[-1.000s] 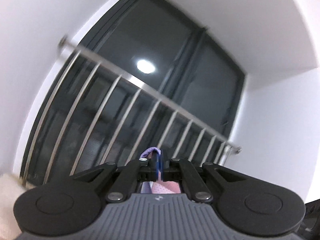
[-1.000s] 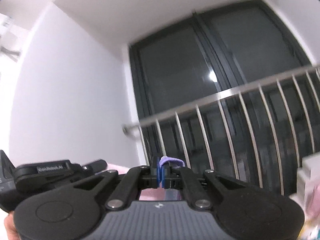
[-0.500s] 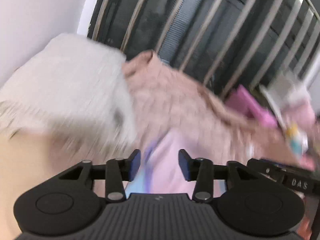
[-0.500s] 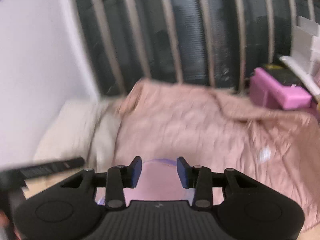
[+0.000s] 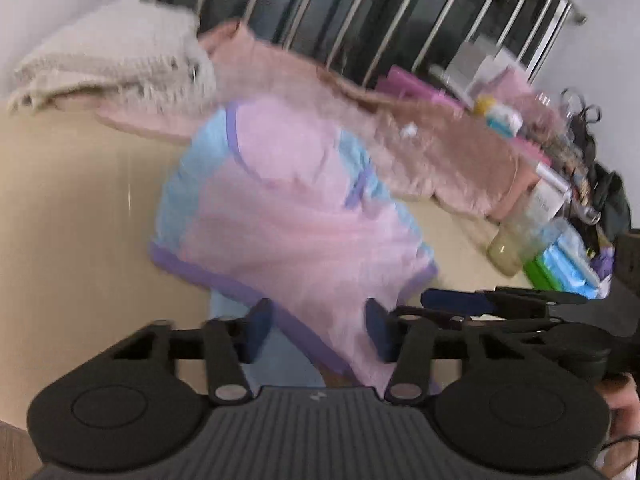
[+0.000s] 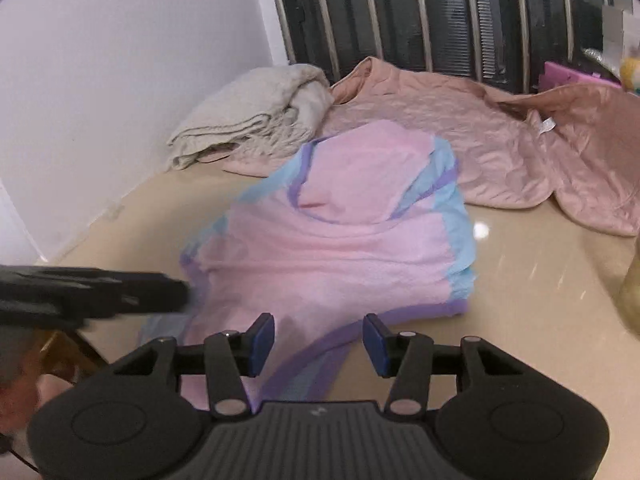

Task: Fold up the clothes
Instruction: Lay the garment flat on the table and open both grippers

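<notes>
**Pink garment lies flat, both my grippers spread above its near hem**

My left gripper (image 5: 318,330) has its blue pads wide apart, with nothing between them; the pink garment (image 5: 296,216) lies just past the fingertips on the beige tabletop (image 5: 80,208). My right gripper (image 6: 319,344) is spread the same way, its two pads set apart over the garment's purple-trimmed lower edge, gripping nothing.

The garment is pink with light blue side panels and purple binding along the hem and seams. In the right wrist view it spreads across the middle of the tabletop (image 6: 532,288), its far end lapping onto a salmon quilted cloth (image 6: 460,128) that lies crumpled toward the window. Part of the hem near me runs down out of sight behind the gripper body, so I cannot tell how it ends there.

A cream knitted blanket (image 6: 256,112) sits folded in the far left corner against the white wall, touching the quilted cloth. Behind both stands a metal railing (image 6: 420,12) before dark glass.

In the left wrist view, which is blurred, a pale jar (image 5: 516,248) and a blue pack (image 5: 568,260) stand at the right, beside the quilted cloth (image 5: 440,148). My right gripper (image 5: 496,304) shows there too, low at the right.
</notes>
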Available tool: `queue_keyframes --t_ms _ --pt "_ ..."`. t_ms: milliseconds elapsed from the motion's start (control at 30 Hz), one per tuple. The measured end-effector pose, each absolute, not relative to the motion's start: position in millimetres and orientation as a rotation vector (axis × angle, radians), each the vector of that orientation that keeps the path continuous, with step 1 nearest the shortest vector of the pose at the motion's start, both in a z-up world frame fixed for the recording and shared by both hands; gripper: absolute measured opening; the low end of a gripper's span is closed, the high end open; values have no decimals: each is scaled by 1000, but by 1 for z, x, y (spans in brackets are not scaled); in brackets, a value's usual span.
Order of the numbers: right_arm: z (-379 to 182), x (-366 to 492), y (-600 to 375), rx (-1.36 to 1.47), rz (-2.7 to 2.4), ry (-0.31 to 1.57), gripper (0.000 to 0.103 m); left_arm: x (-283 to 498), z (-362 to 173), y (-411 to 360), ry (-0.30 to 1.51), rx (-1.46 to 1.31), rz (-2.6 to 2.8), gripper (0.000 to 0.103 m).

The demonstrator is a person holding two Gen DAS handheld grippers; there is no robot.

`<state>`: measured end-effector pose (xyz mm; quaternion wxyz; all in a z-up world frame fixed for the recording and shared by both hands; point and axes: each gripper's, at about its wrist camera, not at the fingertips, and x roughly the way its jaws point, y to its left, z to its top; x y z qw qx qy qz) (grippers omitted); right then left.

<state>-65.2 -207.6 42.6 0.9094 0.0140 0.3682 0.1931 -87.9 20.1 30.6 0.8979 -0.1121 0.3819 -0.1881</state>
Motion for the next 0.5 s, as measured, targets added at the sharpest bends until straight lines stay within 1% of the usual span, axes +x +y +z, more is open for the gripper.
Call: queue_keyframes --t_ms 33,67,133,167,200,233,300,367,400,500 --pt "37 -77 -207 28 401 763 46 -85 25 16 819 -226 -379 29" --pt "30 -89 -206 28 403 766 46 -86 21 16 831 -220 -363 25" --pt "25 -96 -204 37 409 760 46 -88 19 18 819 -238 -354 24" --pt "23 -98 -204 42 413 757 45 -90 18 20 815 -253 -352 17" --pt "21 -99 -203 48 416 753 43 -90 17 21 812 -267 -347 12" --pt "19 -101 -202 54 419 749 35 -89 15 20 811 -276 -341 7" --pt "15 -90 -203 70 418 733 22 -88 14 23 787 -304 -336 5" --pt "14 -89 -200 61 414 703 12 -88 17 26 770 -337 -343 4" --pt "14 -89 -197 49 408 691 4 -87 18 27 761 -353 -346 4" --pt "16 -89 -193 32 396 668 4 -86 25 30 738 -372 -349 4"
